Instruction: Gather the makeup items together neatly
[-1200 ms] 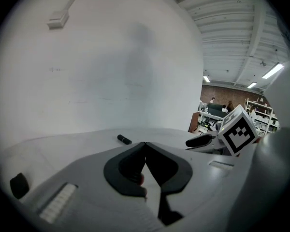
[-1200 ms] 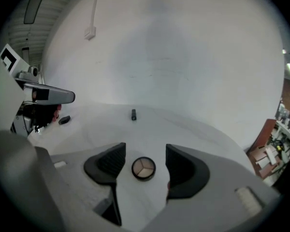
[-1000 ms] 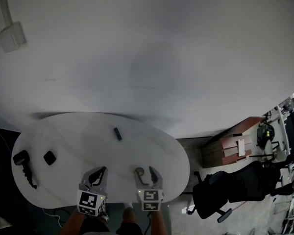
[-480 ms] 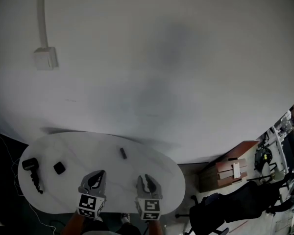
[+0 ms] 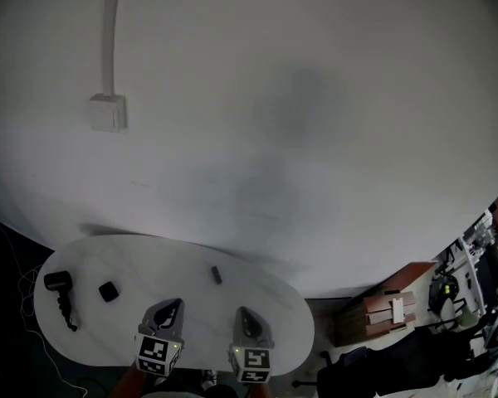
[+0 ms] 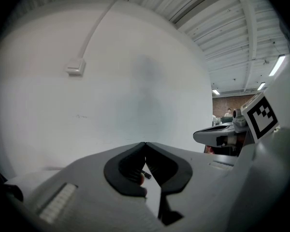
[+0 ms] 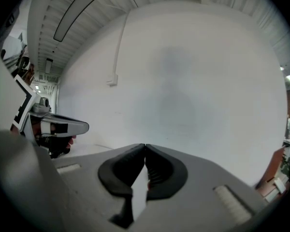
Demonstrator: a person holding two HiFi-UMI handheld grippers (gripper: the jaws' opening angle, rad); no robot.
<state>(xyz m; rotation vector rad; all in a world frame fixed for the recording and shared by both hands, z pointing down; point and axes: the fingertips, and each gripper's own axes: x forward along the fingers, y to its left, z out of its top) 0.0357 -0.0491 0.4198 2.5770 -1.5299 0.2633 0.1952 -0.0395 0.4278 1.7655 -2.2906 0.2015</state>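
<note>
On the white oval table (image 5: 158,259) lie a small dark tube (image 5: 217,274), a small black compact (image 5: 108,291) and a black hair dryer (image 5: 59,282) with its cord, at the left end. Both grippers hover over the table's near edge. My left gripper (image 5: 175,304) has its jaw tips touching, and the dark tube (image 6: 146,175) shows through the gap below them. My right gripper (image 5: 241,311) is shut too, with nothing that I can make out between its pads. In their own views the left gripper (image 6: 145,144) and right gripper (image 7: 145,145) both show closed tips.
A large white wall fills most of the views, with a white box (image 5: 108,112) and conduit on it. Right of the table stand a brown cabinet (image 5: 390,309), a dark office chair (image 5: 373,363) and cluttered desks.
The right gripper's jaws have closed from wide open to shut. The head view has tilted up, so the table and both grippers sit lower in the picture.
</note>
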